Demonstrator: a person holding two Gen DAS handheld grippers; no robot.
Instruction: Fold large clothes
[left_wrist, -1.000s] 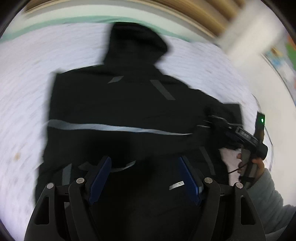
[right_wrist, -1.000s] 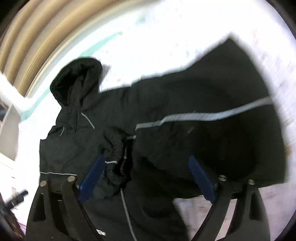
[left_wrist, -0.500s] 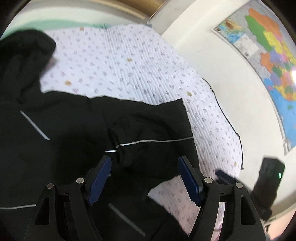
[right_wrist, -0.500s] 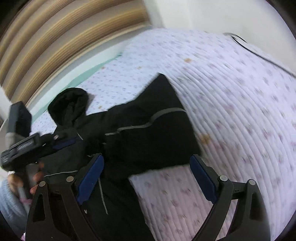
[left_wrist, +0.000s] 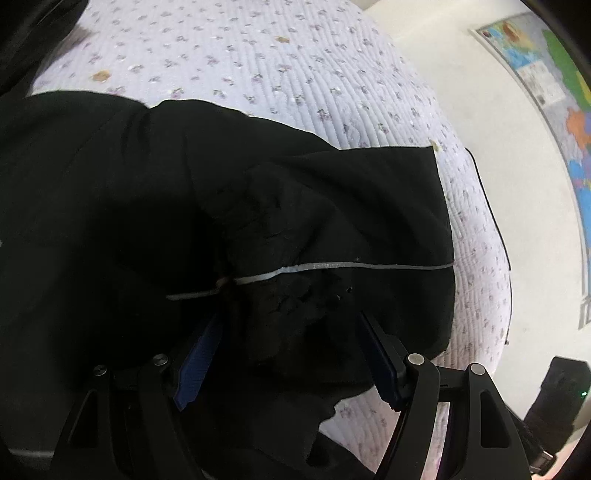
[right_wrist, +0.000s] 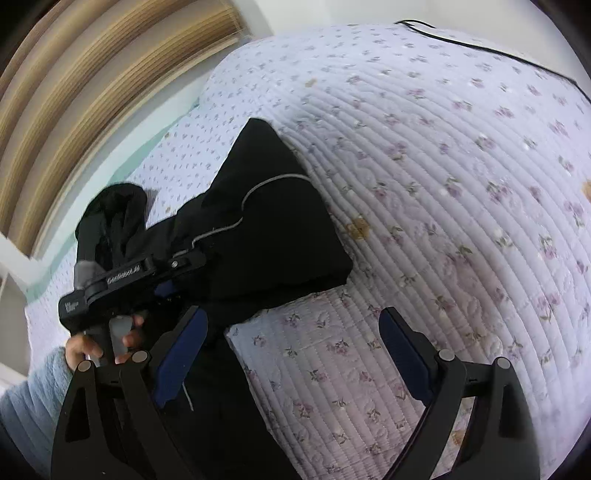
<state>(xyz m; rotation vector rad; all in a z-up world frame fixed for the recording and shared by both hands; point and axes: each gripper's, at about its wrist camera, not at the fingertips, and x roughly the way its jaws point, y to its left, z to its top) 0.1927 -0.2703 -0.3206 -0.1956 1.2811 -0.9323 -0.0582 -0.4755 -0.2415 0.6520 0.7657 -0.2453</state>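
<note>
Spreading across a lilac floral quilt (right_wrist: 461, 177), a black hooded jacket (left_wrist: 110, 221) is shown partly folded, one side panel with its grey reflective stripe (left_wrist: 369, 265) already laid inward over the body. The left gripper (left_wrist: 288, 354) is seen low over the bunched cloth at the near edge of that panel, its blue pads (left_wrist: 197, 360) set wide apart on either side of a rumpled mound; the fabric lies between them but is not pinched. The right gripper (right_wrist: 291, 360) is held to the right of the garment, jaws spread and empty, with bare quilt between its fingers and the jacket's near right corner just beside its left pad. In the right wrist view the hood (right_wrist: 110, 218) is seen at the far left of the bed, beyond the left hand (right_wrist: 107, 339) on its tool handle. The step in hand is judged to be the inward fold of the side. For the next move, a firm pinch on the loose bunched cloth would be called for, so the layers can be drawn flat. A wall map (left_wrist: 554, 92) is visible at far right.
</note>
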